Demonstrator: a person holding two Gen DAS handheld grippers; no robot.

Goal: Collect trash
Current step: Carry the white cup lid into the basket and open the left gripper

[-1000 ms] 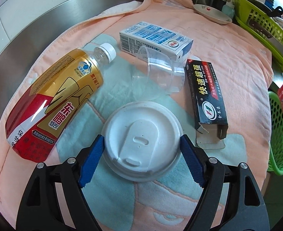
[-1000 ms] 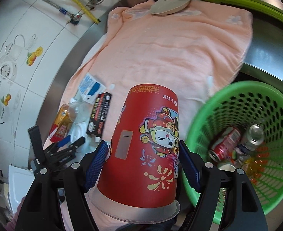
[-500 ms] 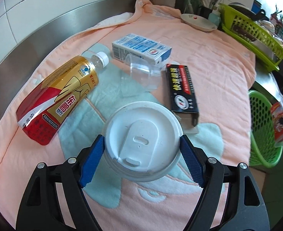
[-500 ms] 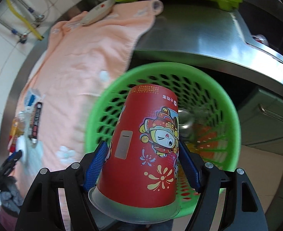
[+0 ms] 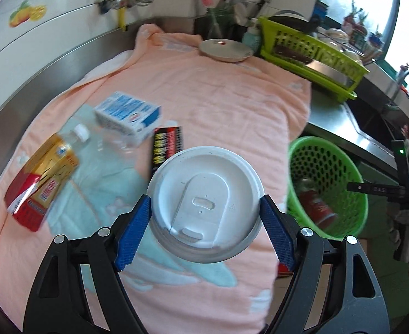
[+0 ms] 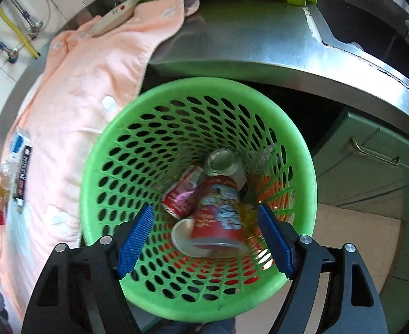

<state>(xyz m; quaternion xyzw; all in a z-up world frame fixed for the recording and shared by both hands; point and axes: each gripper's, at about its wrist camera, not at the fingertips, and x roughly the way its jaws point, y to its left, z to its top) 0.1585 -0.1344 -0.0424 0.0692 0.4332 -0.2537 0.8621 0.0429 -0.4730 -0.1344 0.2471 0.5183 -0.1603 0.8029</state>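
My left gripper [image 5: 206, 229] is shut on a white-lidded cup [image 5: 204, 203], held above the peach towel [image 5: 218, 97]. On the towel lie a tea bottle [image 5: 43, 178], a blue-white carton [image 5: 128, 117], a clear cup [image 5: 115, 144] and a black box [image 5: 165, 144]. My right gripper [image 6: 204, 239] is open and empty over the green basket [image 6: 93, 183]. The red paper cup [image 6: 218, 217] lies inside with a red can [image 6: 182, 192] and a silver can [image 6: 222, 162]. The basket also shows in the left wrist view [image 5: 296, 153].
A white plate [image 5: 225, 50] and a green dish rack [image 5: 310, 53] stand at the towel's far end. The steel counter edge [image 6: 260, 50] runs behind the basket, with a green cabinet [image 6: 371, 153] below. The sink [image 5: 371, 122] lies at right.
My right gripper has opened and the red paper cup has dropped into the basket. My left gripper has risen and swung right with the lidded cup.
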